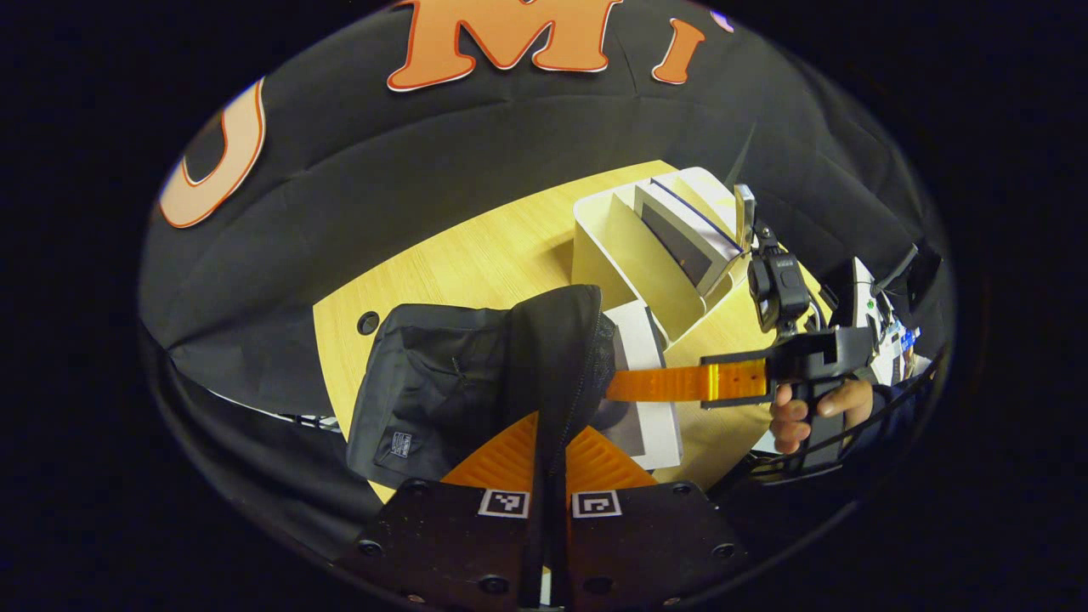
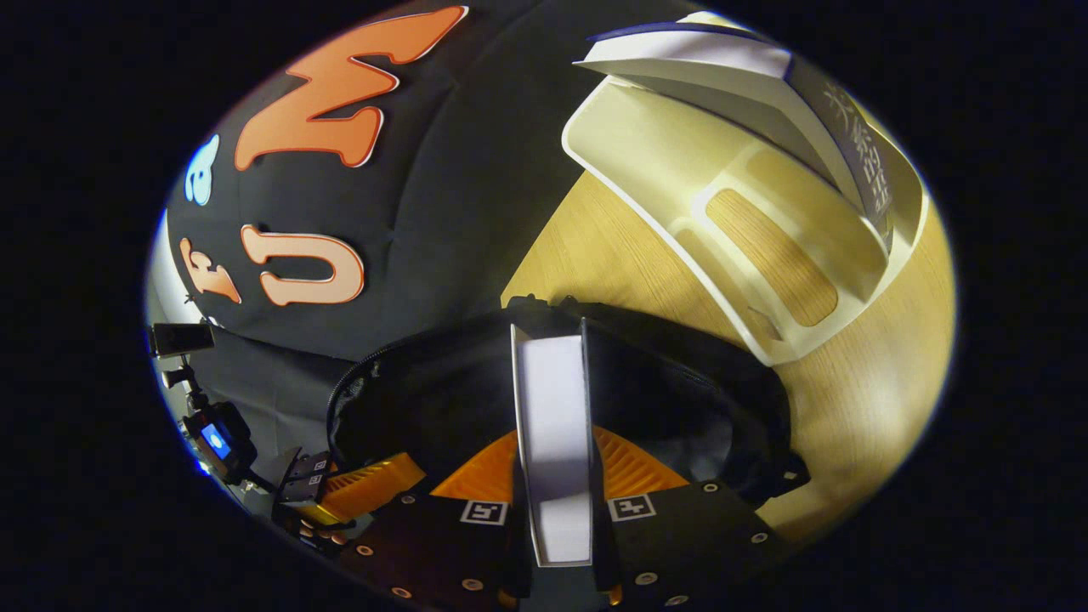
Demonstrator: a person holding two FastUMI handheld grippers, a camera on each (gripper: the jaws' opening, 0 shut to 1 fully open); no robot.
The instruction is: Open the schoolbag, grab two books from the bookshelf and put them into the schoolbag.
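Observation:
The black schoolbag [image 1: 442, 382] lies on the wooden table [image 1: 459, 263]. My left gripper [image 1: 548, 459] is shut on the bag's raised flap [image 1: 561, 340] and holds the mouth wide. In the right gripper view my right gripper [image 2: 552, 476] is shut on a white book [image 2: 552, 408], held edge-on with its far end inside the open schoolbag [image 2: 680, 399]. The left gripper view shows that right gripper [image 1: 620, 384] reaching in from the right with the white book [image 1: 659, 425] at the bag's mouth. Behind stands the white bookshelf [image 1: 620, 255], with one book [image 1: 680, 234] leaning in it.
A hand [image 1: 807, 412] holds the right gripper's handle. In the right gripper view the bookshelf [image 2: 680, 170] and its leaning book [image 2: 731, 68] stand just beyond the bag, and the left gripper [image 2: 365, 484] is at the lower left. Bare tabletop [image 2: 867, 399] lies right of the bag.

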